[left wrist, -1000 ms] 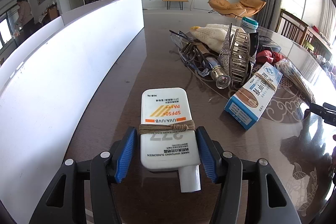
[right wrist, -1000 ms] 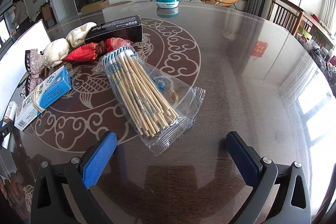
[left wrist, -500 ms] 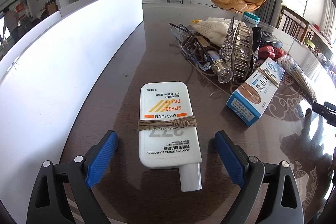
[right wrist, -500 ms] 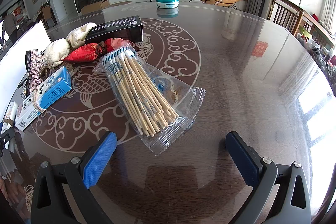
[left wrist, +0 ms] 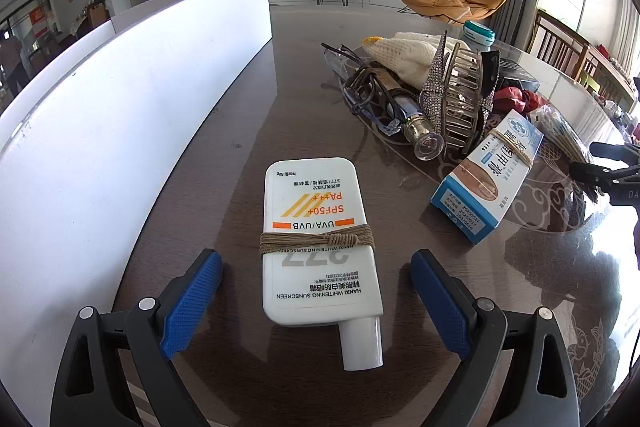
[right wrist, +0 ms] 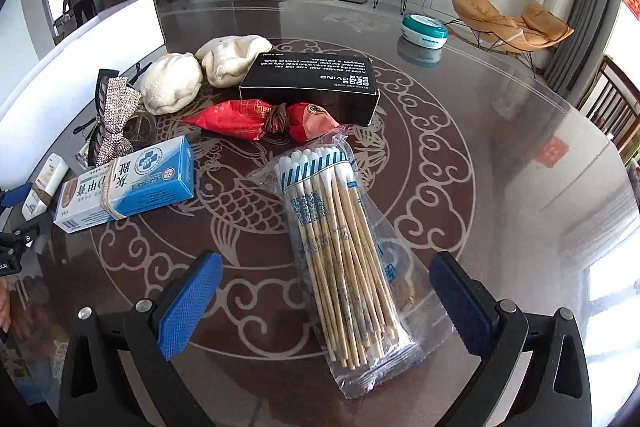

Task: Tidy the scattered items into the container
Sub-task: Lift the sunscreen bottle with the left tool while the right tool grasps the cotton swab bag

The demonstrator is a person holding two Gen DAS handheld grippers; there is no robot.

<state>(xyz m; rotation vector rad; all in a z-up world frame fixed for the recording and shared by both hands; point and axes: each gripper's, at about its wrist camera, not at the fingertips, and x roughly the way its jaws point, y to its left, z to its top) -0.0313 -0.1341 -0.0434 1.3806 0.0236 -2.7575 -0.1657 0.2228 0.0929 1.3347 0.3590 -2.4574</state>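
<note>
Left to right. White container wall [left wrist: 120,99] runs along the worktop's [left wrist: 248,131] left edge. Just beside it the sunscreen [left wrist: 320,239] lies flat, cap toward the camera, twine round its middle. Left claw [left wrist: 316,291] is wide open, pads [left wrist: 192,299] clear of both flanks, bottle between them but not gripped; it points steeply down at the bottle. Judgement: the bottle is a stiff, light, smooth plastic slab, so pinch across the narrow flanks near the twine, not the cap, which could slip or twist. Further right, mid-worktop, a tangled pile: glasses [left wrist: 348,67], hair clip [left wrist: 460,99], knit items [right wrist: 200,75]; likely snaggy, lift one at a time. Blue carton [right wrist: 128,187] lies near the pile, rubber-banded; rigid and light, take it across the short sides. Red packet [right wrist: 260,119] and black box [right wrist: 312,87] sit behind it toward the worktop centre. Swab pack [right wrist: 340,247] lies at the right of the group, lengthwise between the right claw's pads. Right claw [right wrist: 324,307] is fully open, touching nothing, tilted steeply down over the pack's near end. Judgement: film bag is slick and crinkly, sticks inside are stiff but can shift; clamp mid-bundle across the sticks, not on loose film at the end. Teal tin [right wrist: 424,31] stands well apart near the far edge. Nothing seen inside the container from here.
</note>
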